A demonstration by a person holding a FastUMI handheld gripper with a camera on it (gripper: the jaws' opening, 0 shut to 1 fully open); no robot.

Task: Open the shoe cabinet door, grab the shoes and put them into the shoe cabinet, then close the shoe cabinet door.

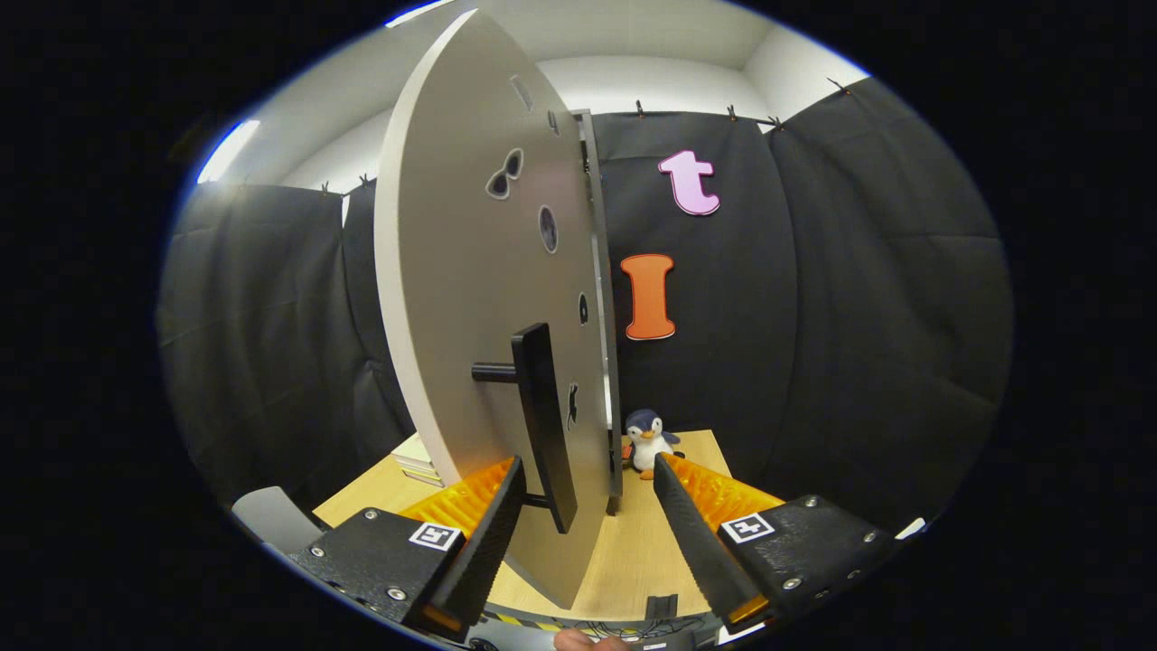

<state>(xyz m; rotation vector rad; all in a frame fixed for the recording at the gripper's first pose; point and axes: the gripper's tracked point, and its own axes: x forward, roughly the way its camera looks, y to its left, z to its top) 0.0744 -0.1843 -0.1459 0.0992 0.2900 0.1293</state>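
Observation:
The shoe cabinet door (470, 271), a pale grey panel with small dark stickers, stands swung out and is seen almost edge-on just ahead of me. Its black bar handle (542, 416) stands upright on the door face. My gripper (587, 463) is open. The handle's lower end and the door's bottom part lie between the two fingers, and neither finger visibly presses on them. A narrow grey strip of the cabinet (601, 271) runs along the door's far side.
The cabinet stands on a light wooden table (624, 561). A small plush penguin (647, 441) sits on it beyond the right finger. A stack of books (418, 461) lies behind the door on the left. A grey rounded object (271, 515) is beside the left finger.

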